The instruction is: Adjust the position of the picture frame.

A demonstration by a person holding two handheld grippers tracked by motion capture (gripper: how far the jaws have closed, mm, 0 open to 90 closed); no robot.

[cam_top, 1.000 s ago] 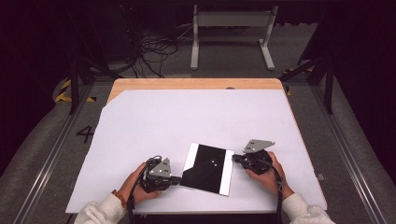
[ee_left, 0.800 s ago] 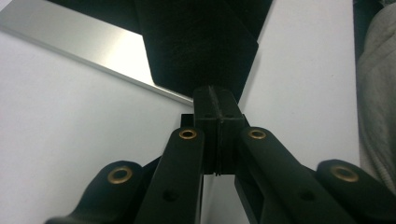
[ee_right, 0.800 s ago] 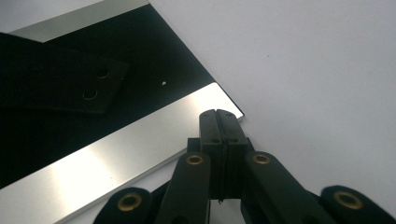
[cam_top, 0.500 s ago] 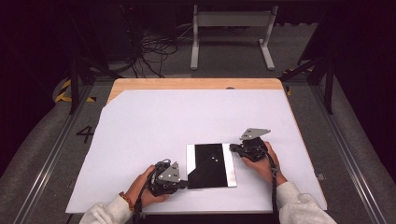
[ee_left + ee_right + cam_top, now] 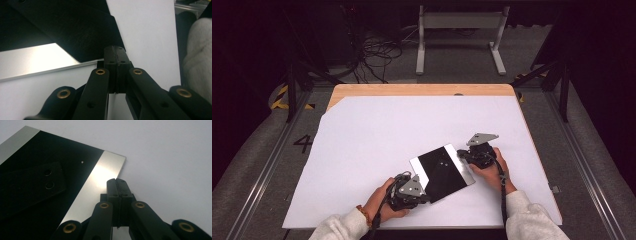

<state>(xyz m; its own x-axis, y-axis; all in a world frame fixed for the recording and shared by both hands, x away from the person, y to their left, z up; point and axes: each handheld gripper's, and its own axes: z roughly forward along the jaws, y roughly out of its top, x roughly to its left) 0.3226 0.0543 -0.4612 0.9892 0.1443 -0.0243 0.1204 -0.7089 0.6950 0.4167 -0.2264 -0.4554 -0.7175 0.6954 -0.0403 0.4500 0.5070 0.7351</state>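
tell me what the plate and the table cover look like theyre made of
Plate: likely metal at its two silver edge bands, which are smooth and throw a bright glare; its black middle looks matte, maybe a coating or felt-like layer, hard to say. Table cover: a flat white sheet, matte and glare-free, possibly paper or thin plastic, lying over a wooden top with light grain.

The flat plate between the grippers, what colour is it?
The plate is black with silver strips along two opposite edges; clearest in the right gripper view.

Black plate with shiny silver strips along two edges. White sheet over a light wooden table. Black tools with brass-coloured rivets. Pale grey-white sleeves. Grey floor.
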